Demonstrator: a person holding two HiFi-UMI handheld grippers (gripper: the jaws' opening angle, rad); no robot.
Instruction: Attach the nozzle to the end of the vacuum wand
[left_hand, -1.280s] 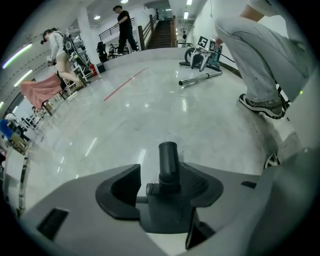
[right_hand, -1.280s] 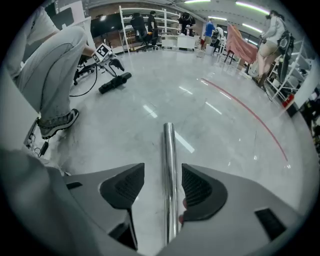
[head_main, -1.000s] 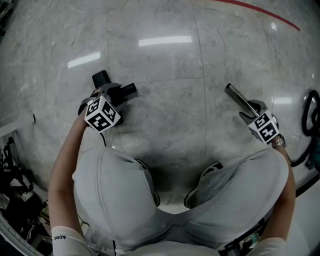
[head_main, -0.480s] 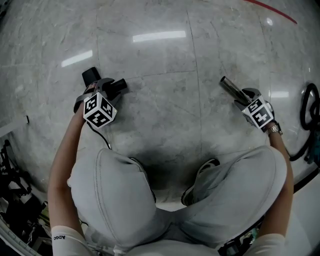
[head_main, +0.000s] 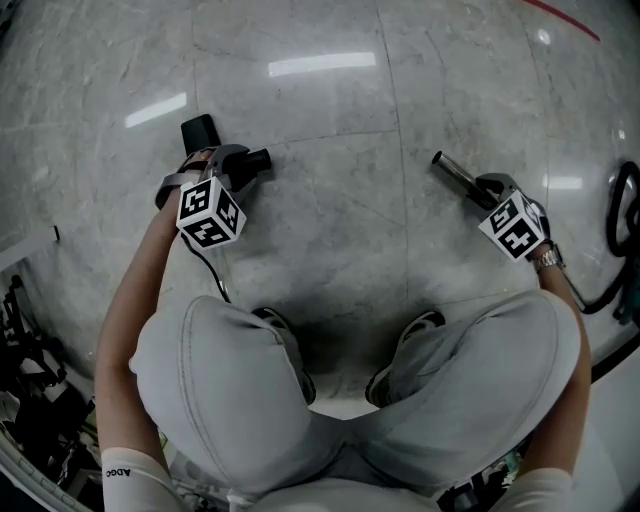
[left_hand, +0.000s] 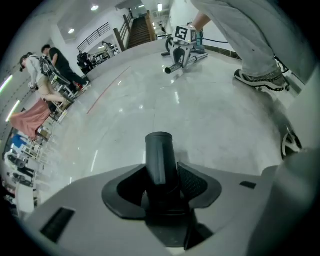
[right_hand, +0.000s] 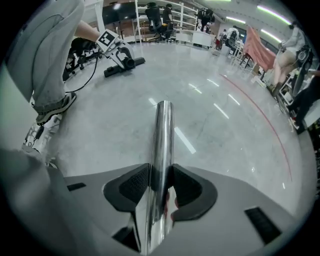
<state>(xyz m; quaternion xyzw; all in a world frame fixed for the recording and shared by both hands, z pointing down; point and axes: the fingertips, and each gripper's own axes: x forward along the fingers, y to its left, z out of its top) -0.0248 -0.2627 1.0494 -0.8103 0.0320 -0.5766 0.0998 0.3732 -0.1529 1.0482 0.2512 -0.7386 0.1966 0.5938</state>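
Note:
The black nozzle (head_main: 258, 160) lies on the marble floor at the left, its round neck (left_hand: 160, 157) pointing out between the jaws of my left gripper (head_main: 222, 172). Those jaws have just been closing, and the pads (left_hand: 192, 181) now press on the neck. At the right, the chrome vacuum wand (head_main: 452, 172) lies on the floor, its open end toward the middle. My right gripper (head_main: 487, 190) has just been closing and its pads (right_hand: 134, 185) clamp the wand (right_hand: 162, 145). Each gripper view shows the other gripper far across the floor: the right (left_hand: 182, 42) and the left (right_hand: 112, 42).
The person crouches over the floor, knees and shoes (head_main: 415, 335) between the two grippers. A black hose (head_main: 612, 225) loops at the right edge. A cable (head_main: 212, 270) trails from the left gripper. People, chairs and racks (right_hand: 165, 17) stand far off. A red line (head_main: 560, 20) crosses the floor.
Both grippers have sunk toward the floor and closed, the left on the nozzle's neck and the right on the wand. The left gripper has also rolled a little.

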